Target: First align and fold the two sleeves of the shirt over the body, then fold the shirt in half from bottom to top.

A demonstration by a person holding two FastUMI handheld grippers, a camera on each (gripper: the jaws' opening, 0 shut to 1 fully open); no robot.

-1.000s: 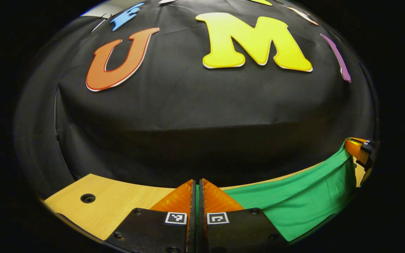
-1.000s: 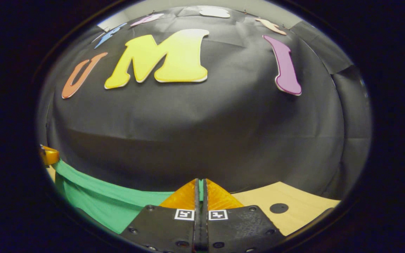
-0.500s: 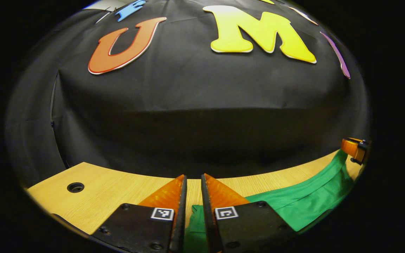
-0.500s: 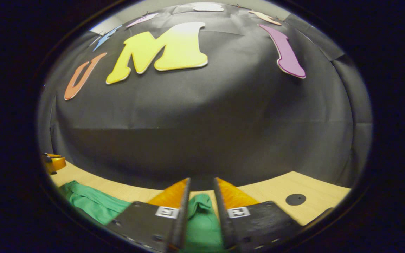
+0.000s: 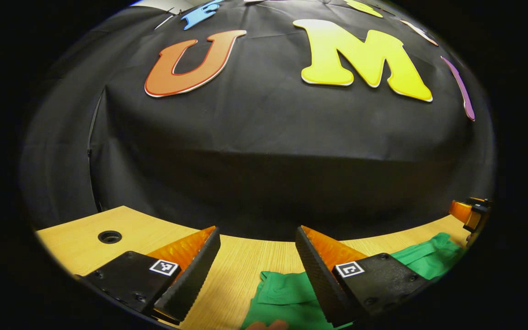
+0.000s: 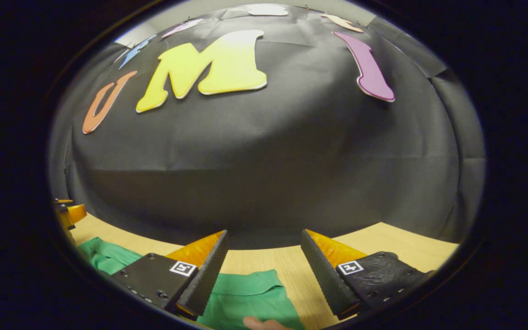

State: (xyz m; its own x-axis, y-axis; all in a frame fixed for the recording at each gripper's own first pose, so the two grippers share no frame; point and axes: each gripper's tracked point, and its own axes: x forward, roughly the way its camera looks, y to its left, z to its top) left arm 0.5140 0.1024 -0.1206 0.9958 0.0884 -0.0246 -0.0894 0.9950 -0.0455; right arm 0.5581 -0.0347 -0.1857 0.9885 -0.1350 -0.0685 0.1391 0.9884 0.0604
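Note:
The green shirt (image 5: 287, 298) lies on the wooden table (image 5: 245, 261), its far edge just below and between my fingers in both views. In the left gripper view my left gripper (image 5: 258, 234) stands open above the cloth's left corner, holding nothing. More of the shirt (image 5: 424, 259) stretches to the right, toward the right gripper at the view's right edge. In the right gripper view my right gripper (image 6: 264, 237) is open too, over the shirt (image 6: 250, 298), with the left gripper at the far left. A fingertip (image 6: 264, 323) peeks in at the bottom.
The black booth wall (image 5: 264, 174) rises close behind the table's far edge. A round hole (image 5: 109, 237) sits in the tabletop at the left of the left gripper view. Bare wood (image 6: 397, 247) extends right of the shirt in the right gripper view.
Both grippers were shut on the shirt's edge held up taut a second ago. They lowered it to the table and opened wide; the cloth now lies loose below them.

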